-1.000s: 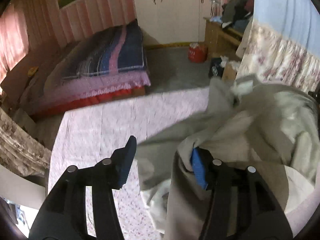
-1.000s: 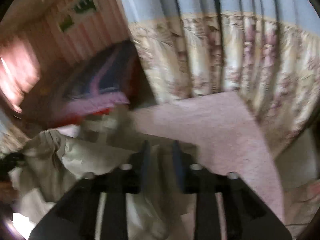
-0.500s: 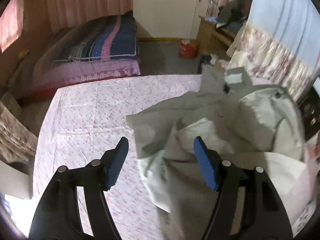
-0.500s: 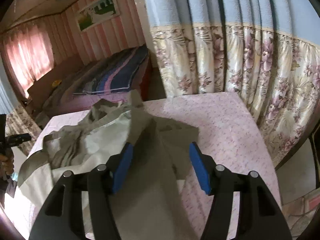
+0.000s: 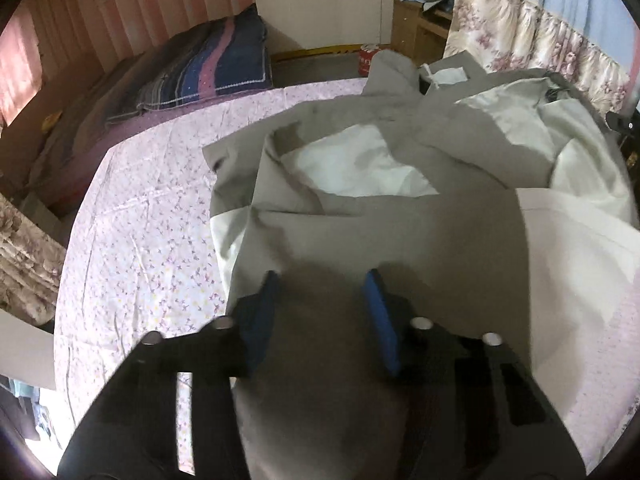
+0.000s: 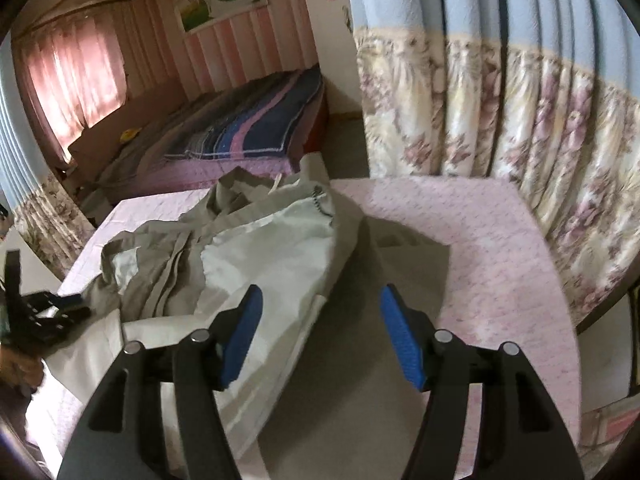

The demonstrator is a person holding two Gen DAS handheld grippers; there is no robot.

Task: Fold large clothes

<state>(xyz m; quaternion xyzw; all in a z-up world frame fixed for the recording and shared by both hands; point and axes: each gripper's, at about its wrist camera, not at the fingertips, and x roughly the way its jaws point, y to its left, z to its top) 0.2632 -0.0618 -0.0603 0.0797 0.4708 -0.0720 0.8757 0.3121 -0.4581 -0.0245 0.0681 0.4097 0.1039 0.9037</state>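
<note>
Blue-padded left gripper (image 5: 322,280) has just been closing, jaws half spread over grey cloth, not visibly pinching. Right gripper (image 6: 320,300) has been opening; it stands wide, empty, above the same coat (image 6: 256,248). Coat lies rumpled, pale lining up, on the pink flowered bedsheet (image 5: 152,216). Looks soft, limp, bulky, lining maybe slippery; best taken by hem or edge.
</note>
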